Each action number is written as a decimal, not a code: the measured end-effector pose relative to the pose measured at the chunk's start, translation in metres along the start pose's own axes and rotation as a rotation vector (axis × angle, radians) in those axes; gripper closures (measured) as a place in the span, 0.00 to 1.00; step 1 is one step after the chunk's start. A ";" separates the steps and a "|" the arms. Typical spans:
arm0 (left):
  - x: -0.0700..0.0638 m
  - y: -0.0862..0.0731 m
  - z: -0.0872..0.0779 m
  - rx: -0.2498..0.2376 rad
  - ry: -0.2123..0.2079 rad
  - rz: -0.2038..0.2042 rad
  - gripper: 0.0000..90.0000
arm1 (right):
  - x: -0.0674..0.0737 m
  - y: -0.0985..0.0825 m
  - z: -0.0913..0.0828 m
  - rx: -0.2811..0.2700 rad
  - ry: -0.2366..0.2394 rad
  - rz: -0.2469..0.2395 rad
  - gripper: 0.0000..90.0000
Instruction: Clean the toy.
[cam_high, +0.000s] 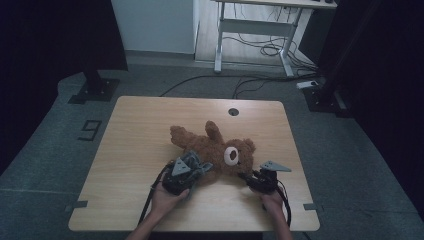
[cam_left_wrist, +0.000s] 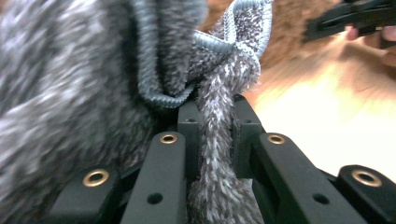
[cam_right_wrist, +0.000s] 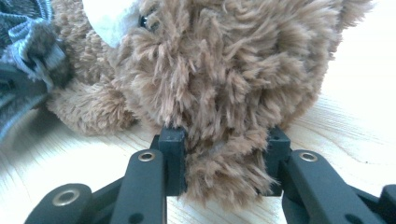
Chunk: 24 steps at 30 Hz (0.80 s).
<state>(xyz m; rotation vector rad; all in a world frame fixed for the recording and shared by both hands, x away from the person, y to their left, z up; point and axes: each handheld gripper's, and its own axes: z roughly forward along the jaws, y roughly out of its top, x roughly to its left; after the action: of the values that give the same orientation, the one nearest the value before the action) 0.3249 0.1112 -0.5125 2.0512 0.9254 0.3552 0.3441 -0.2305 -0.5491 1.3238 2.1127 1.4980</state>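
Bear: we see the brown teddy bear (cam_high: 215, 147) lying mid-counter (cam_high: 140, 130).
Left hand-held gripper (cam_left_wrist: 215, 140): our close view shows it clamping a grey fuzzy garment (cam_left_wrist: 219, 88).
Right hand-held gripper (cam_right_wrist: 224, 154): we find it pinching the bear's fur.

Room, dim: grey carpeted floor (cam_high: 350, 150); pale wall panel (cam_high: 152, 25); white-framed desk (cam_high: 260, 25) with loose cables (cam_high: 265, 50) beneath; black stand bases (cam_high: 95, 90) on both sides.

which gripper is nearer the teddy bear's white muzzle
Right. The right gripper is shut on the brown fur of the teddy bear at its head, just beside the white muzzle. The left gripper is farther off, clamped on a grey fuzzy fabric strip by the bear's body.
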 end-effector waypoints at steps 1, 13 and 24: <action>0.006 -0.003 -0.002 0.012 0.004 -0.009 0.86 | 0.000 0.000 0.000 0.001 0.000 -0.001 0.70; 0.043 -0.019 -0.033 -0.018 0.024 -0.096 0.86 | -0.001 -0.001 0.000 0.001 0.008 0.004 0.70; -0.013 0.022 0.004 -0.048 -0.074 0.025 0.86 | -0.002 -0.002 0.001 0.000 0.014 0.022 0.70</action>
<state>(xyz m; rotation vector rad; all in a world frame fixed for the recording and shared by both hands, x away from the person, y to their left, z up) 0.3290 0.0910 -0.4971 2.0201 0.8389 0.3096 0.3450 -0.2320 -0.5514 1.3452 2.1135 1.5206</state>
